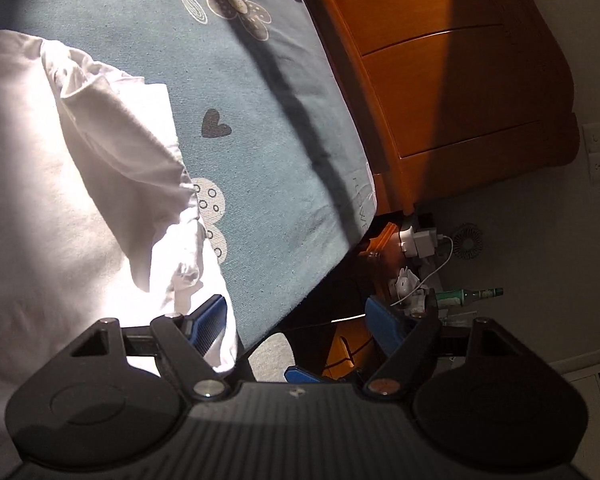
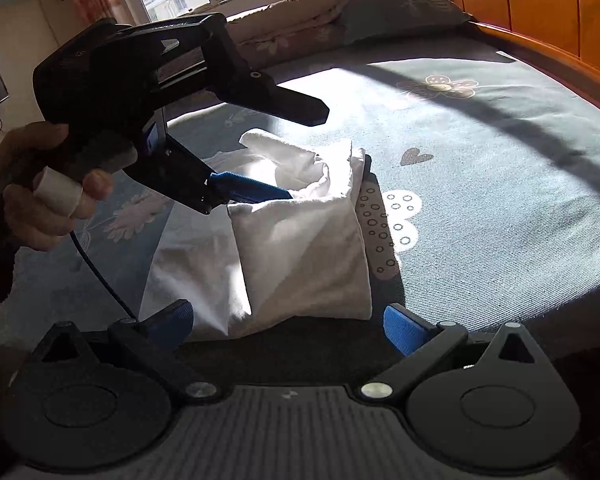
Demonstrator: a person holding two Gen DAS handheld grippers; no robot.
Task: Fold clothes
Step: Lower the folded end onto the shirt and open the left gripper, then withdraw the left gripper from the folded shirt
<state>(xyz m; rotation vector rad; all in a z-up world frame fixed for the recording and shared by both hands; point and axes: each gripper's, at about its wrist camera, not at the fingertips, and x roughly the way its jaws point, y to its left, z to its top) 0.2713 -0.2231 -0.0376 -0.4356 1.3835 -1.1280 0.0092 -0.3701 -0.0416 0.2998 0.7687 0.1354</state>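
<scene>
- White garment [image 2: 300, 248] is lying partly folded on the blue patterned bedsheet [image 2: 500, 200], near the bed's edge.
- Left gripper [image 2: 300, 152] is hovering over the garment, jaws spread, gripping nothing.
- Right gripper [image 2: 288, 322] is sitting at the garment's near edge, jaws released, holding nothing.

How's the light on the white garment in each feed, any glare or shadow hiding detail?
Left wrist view: sunlight blows out the white garment, washing out folds near the left hand-held gripper; a dark shadow band crosses the bedsheet. Right wrist view: garment evenly lit, folds readable; the same band shades the sheet's far side.
</scene>
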